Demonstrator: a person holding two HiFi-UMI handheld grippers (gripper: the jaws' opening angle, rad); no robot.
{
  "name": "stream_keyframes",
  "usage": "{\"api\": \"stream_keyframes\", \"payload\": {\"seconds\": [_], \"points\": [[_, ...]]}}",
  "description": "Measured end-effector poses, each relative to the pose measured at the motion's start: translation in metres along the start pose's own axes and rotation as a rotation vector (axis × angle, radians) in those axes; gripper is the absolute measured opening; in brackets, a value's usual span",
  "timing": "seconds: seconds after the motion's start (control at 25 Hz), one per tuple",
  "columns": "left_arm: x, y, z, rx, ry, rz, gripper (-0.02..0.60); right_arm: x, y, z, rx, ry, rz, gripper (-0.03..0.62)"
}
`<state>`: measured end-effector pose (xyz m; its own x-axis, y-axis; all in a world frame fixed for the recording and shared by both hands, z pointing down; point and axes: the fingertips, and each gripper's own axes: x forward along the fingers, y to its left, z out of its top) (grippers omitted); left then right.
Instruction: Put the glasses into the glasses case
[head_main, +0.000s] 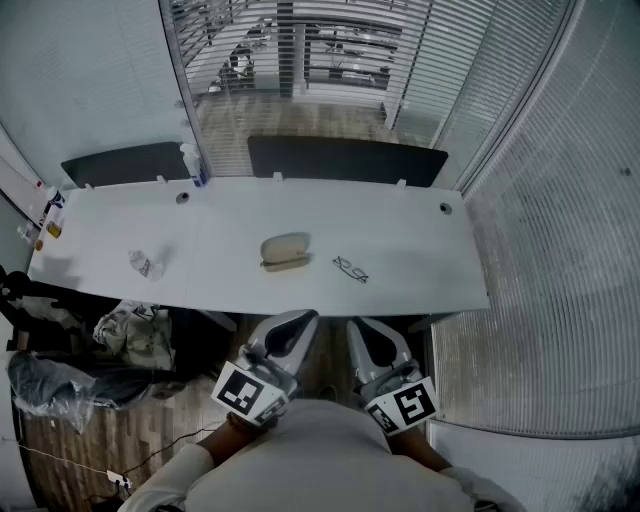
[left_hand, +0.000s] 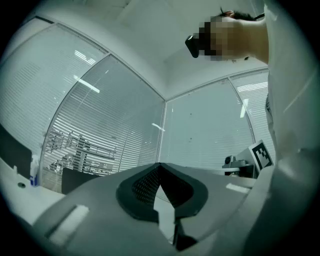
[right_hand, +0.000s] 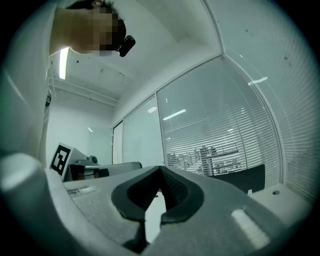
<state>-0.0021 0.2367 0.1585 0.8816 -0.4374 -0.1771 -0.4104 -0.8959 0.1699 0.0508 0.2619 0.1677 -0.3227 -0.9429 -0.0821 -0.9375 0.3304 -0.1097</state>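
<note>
Left claw and right claw, together, empty, just off near table edge

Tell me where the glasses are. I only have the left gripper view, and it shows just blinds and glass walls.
Observer: The glasses lie on the white table, just right of the case in the head view.
Operator: Is the right gripper holding anything?
Observer: No. The right gripper has its fingers together with nothing between them.
Operator: How near is either gripper to the table?
Observer: Both hang short of its near edge, close to the person's body. The left gripper is roughly in line with the case.
</note>
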Motion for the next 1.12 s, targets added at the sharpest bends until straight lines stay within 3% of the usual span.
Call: {"api": "stream_keyframes", "payload": {"seconds": [0.8, 1.12], "points": [[0.010, -0.009, -0.005, -0.007, 0.025, 0.013, 0.003, -0.009, -0.018, 0.011, 0.046, -0.038, -0.005, 0.002], [0.021, -0.025, -0.020, -0.016, 0.039, 0.059, 0.003, -0.027, -0.037, 0.007, 0.073, -0.026, 0.020, 0.002]]}}
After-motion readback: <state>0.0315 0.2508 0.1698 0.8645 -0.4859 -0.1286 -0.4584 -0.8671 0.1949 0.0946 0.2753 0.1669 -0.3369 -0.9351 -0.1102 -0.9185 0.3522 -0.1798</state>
